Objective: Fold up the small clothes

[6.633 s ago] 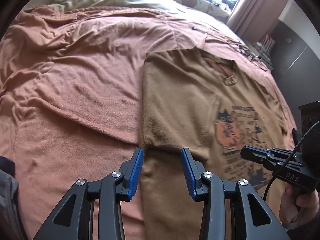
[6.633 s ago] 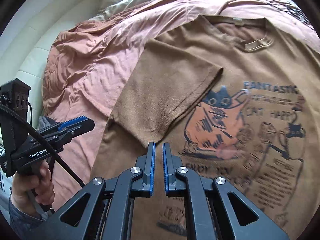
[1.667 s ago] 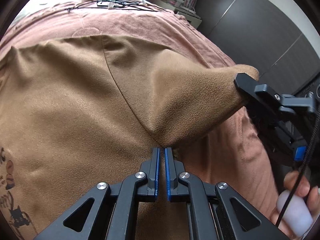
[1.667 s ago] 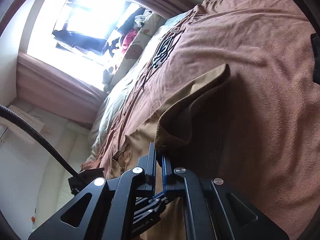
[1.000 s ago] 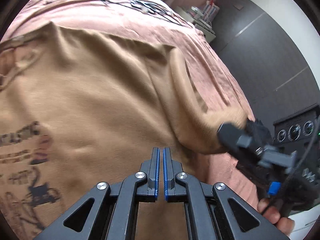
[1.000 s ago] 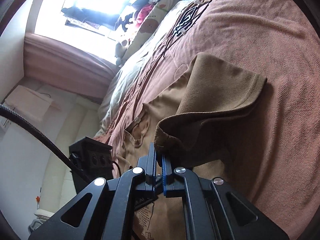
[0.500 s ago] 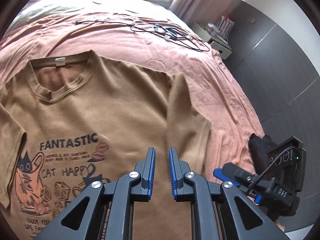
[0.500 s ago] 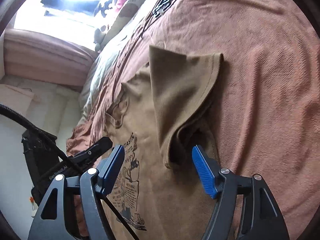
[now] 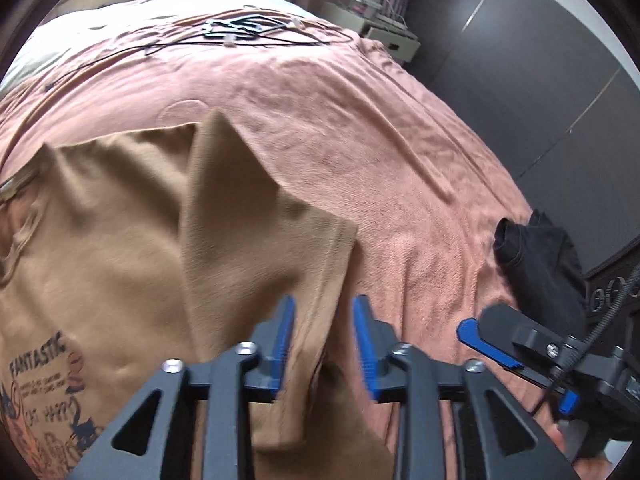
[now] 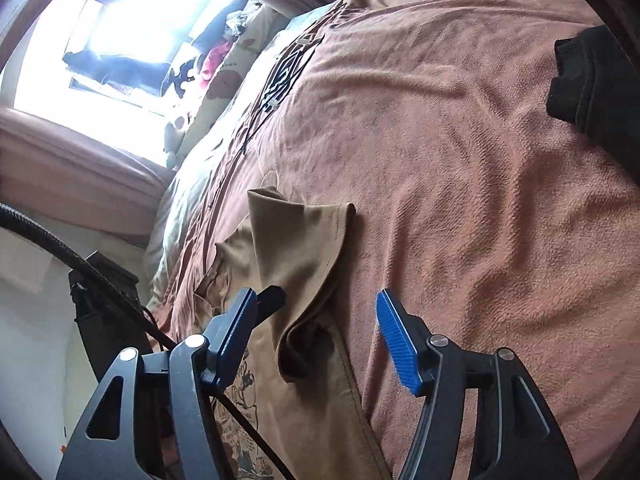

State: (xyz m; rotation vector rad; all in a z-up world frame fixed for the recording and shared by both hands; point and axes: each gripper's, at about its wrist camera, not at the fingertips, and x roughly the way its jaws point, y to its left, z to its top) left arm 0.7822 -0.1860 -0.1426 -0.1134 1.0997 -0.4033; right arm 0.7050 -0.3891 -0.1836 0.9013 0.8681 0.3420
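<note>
Hovering: both grippers hang over the bed, neither holding cloth.
Left gripper [image 9: 323, 334]: blue pads apart by a moderate gap, nothing between them; the folded sleeve's edge lies just below.
Right gripper [image 10: 316, 334]: spread wide, empty, above the sleeve [image 10: 304, 248] and the shirt's side edge.
Shirt [image 9: 100, 248]: one tan T-shirt, print side up, flat on the blanket [image 9: 400, 152]; its sleeve is folded inward over the body, with a loose hump at the cuff.
Count: two grippers, one shirt, one black garment [image 9: 540, 264], one tangle of cables [image 9: 240, 28].
Edges: shirt's side edge runs between the grippers; black garment lies well apart, near the bed's edge.
Room: bare blanket stretches between shirt and black garment; cables lie far off toward the pillows.
</note>
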